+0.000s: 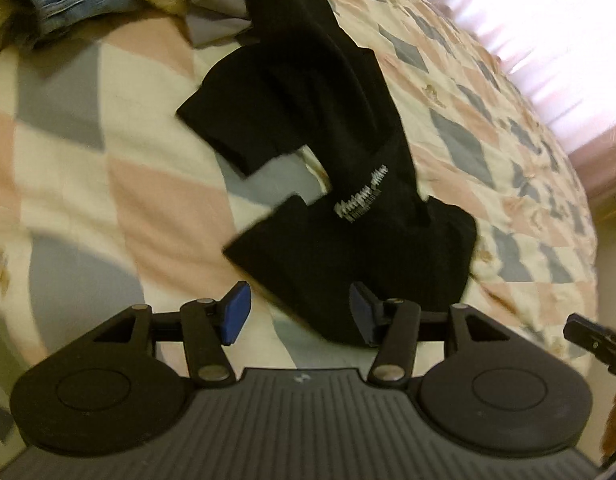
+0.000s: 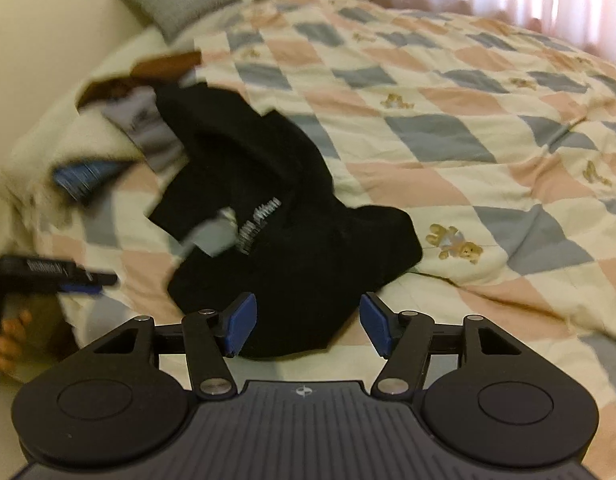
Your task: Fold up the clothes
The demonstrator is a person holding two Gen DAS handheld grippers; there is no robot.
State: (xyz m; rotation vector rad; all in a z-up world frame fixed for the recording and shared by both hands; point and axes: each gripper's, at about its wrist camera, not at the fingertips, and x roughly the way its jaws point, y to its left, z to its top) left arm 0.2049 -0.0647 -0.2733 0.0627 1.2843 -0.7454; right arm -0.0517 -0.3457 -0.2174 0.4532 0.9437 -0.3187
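A black T-shirt (image 1: 331,184) with white lettering lies crumpled on the quilted bed (image 1: 108,184), its bunched near end just ahead of both pairs of fingers and the rest trailing away beyond them. The left gripper (image 1: 300,314) hangs with its fingers spread wide and empty, the cloth's edge just beside its right pad. The right gripper (image 2: 308,324) is likewise parted and holds nothing, with the near hem between its pads. Beyond the shirt, off to the left of the fingers, sits a pile of other clothes (image 2: 120,136). To do this step well, I judge each gripper should pinch a separate corner of the hem, single layer only, then draw the shirt flat before folding.
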